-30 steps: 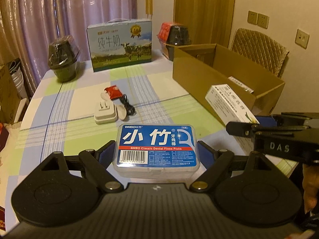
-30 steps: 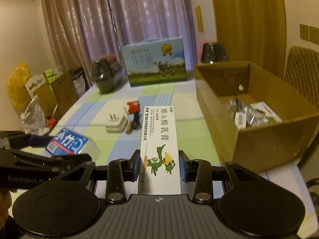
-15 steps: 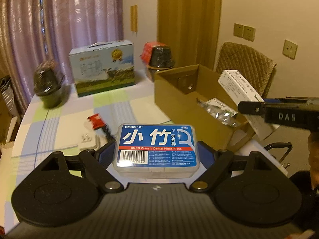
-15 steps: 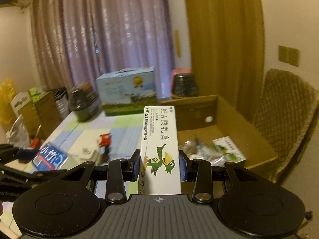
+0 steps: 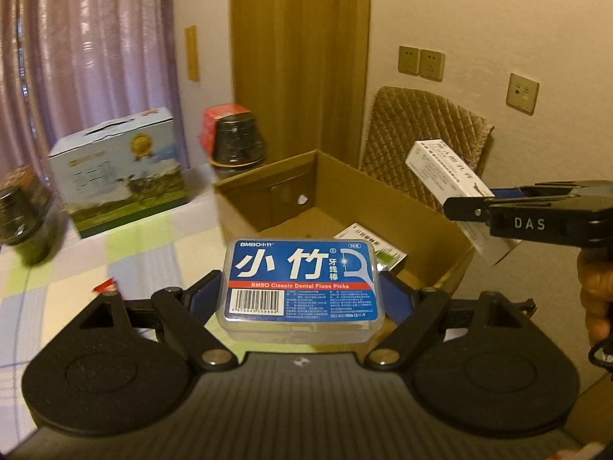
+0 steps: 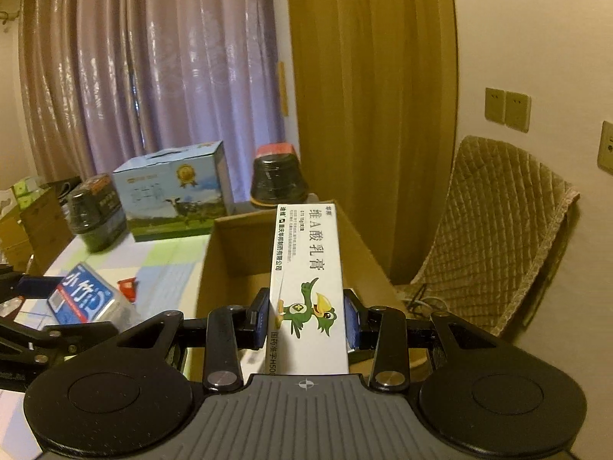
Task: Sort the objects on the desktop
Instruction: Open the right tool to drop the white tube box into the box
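Twin handheld grippers, matte black plastic w/ grey ribbed housings; left gripper and right gripper each show two round stippled discs, silver pivot screws, angled black linkage arms, blue-padded fingers; white "DAS" lettering on right unit's side; crosshair mark at centre.

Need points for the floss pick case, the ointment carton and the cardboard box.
floss pick case [image 5: 300,276]: left wrist view, on its blue label.
ointment carton [image 6: 308,287]: right wrist view, on its white front face.
cardboard box [image 5: 264,186]: left wrist view, on its far inner wall.
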